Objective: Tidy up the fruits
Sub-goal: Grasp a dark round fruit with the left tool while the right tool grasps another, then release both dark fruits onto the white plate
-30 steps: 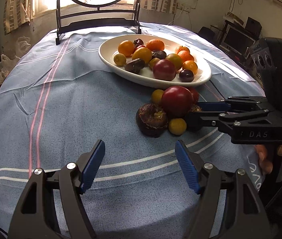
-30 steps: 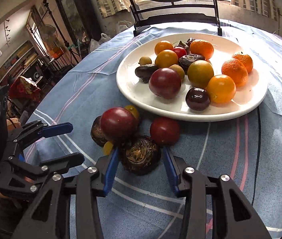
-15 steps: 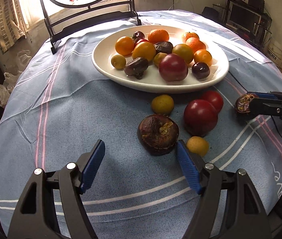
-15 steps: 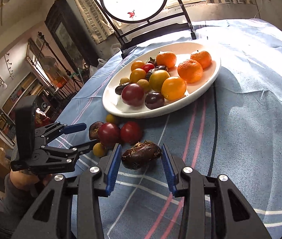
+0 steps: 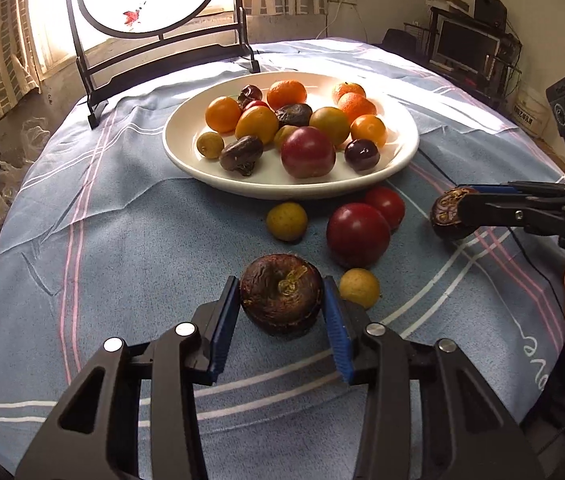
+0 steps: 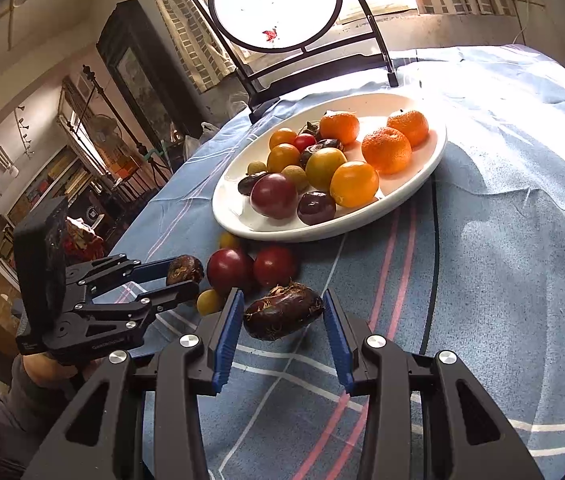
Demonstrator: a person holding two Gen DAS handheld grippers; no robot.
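Bare worktop [image 5: 94,264] fills the left of the left wrist frame, clear up to the white plate [image 5: 398,160]. At centre, loose fruits crowd the way: a big red fruit [image 5: 357,234] and two yellow fruits [image 5: 286,221]. Bare cloth lies open right of the plate in the right wrist frame.

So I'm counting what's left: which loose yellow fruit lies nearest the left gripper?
The small yellow fruit just beside the left gripper; the other loose yellow fruit sits up by the plate.
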